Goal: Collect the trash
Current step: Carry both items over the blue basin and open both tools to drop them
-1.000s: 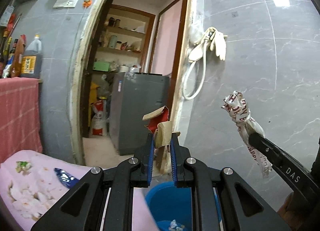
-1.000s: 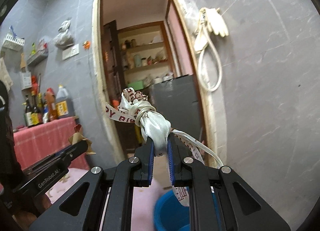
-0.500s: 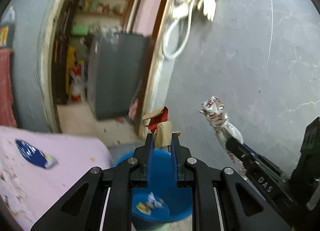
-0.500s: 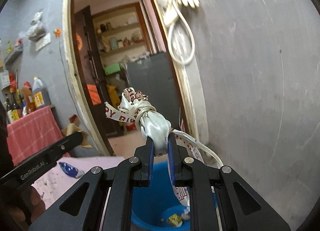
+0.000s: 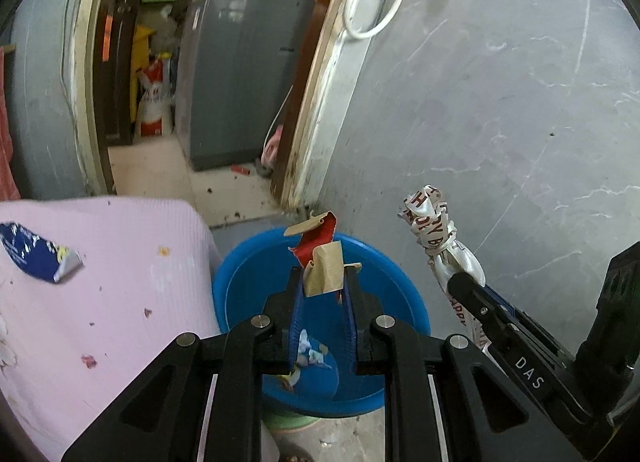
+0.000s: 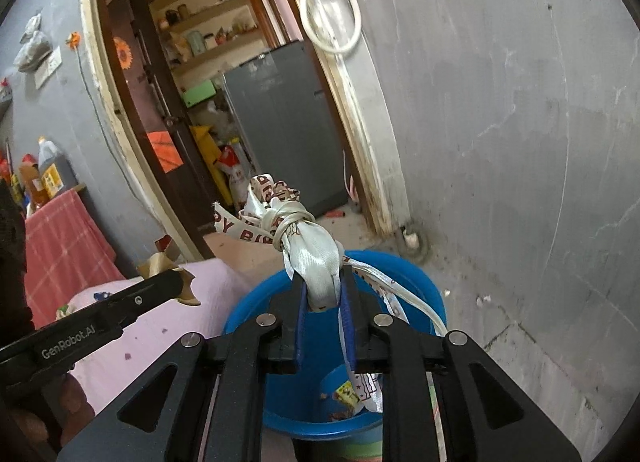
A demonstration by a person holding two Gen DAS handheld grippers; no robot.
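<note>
My left gripper is shut on a brown and red paper scrap and holds it over the blue bucket. Wrappers lie at the bucket's bottom. My right gripper is shut on a knotted white printed ribbon, also above the blue bucket; a ribbon tail hangs into it. The right gripper shows in the left wrist view right of the bucket. The left gripper shows in the right wrist view at the left.
A pink cloth-covered surface lies left of the bucket, with a blue wrapper on it. A grey marble wall stands close on the right. An open doorway with a grey appliance lies behind.
Both grippers have tilted down and come forward over the blue bucket, each holding its piece of trash. The bucket now fills the lower middle of both views.
</note>
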